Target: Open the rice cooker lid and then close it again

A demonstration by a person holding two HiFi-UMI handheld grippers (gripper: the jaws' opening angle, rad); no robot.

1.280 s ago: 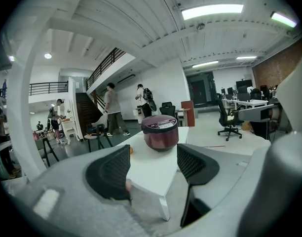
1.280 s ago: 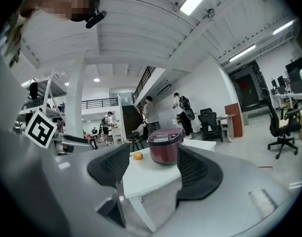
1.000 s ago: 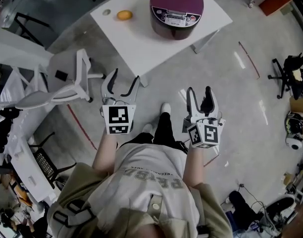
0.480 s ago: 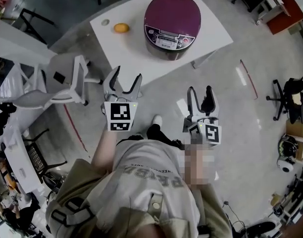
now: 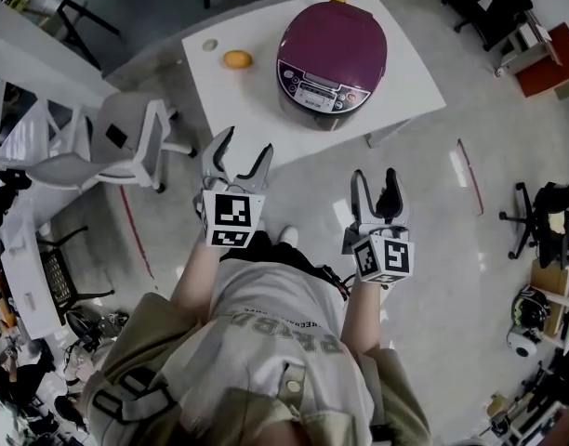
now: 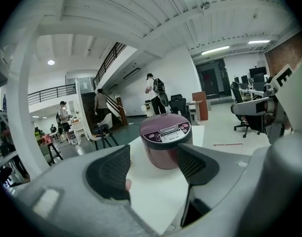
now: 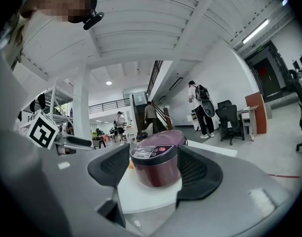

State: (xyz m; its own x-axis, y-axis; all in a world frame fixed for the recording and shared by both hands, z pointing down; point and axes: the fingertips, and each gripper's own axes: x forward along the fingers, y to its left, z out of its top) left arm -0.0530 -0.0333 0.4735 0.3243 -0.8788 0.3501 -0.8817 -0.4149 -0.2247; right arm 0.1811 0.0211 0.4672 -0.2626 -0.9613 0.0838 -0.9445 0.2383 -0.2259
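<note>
Head view: the maroon rice cooker sat with its lid down on the white tabletop, an orange off to its left. The left gripper and right gripper were both held out over the floor, short of the tabletop's near edge and well apart from the cooker.

Left gripper view: jaws stood apart with nothing gripped, just the cooker showing further off through the gap.

Right gripper view: same deal, jaws parted and empty, cooker framed between them, control panel facing the camera.
</note>
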